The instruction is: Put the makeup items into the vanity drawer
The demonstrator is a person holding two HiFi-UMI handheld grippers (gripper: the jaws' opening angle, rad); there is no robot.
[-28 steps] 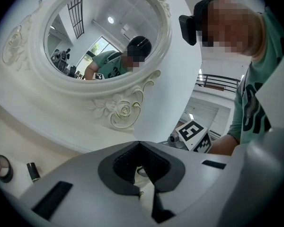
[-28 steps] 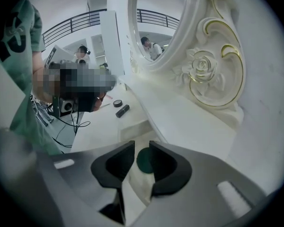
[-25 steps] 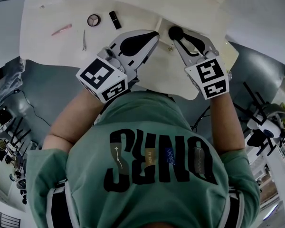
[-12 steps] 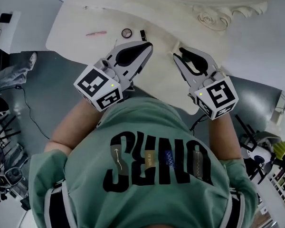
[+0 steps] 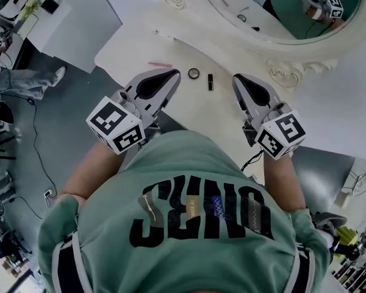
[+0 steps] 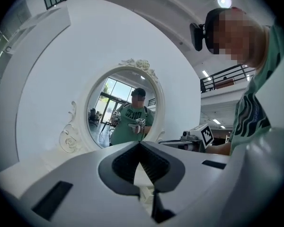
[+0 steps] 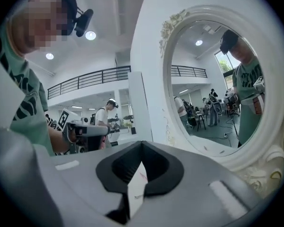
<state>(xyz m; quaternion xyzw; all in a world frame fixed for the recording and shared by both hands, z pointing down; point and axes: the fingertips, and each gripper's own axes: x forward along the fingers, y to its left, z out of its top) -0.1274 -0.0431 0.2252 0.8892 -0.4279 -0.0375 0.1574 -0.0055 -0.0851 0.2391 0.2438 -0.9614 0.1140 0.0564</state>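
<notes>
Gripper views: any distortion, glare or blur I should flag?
Left gripper view: strong fisheye, dark vignetted corners, ceiling lamp blown out. Right gripper view: same bowing, oval mirror stretched, background sharp. Head view: curved edges, vanity top evenly lit.

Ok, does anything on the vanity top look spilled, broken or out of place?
Nothing stands out. The pink stick, the round compact and the dark lipstick tube lie apart on the vanity top, with nothing visibly spilled or broken. They are just not yet in a drawer.
</notes>
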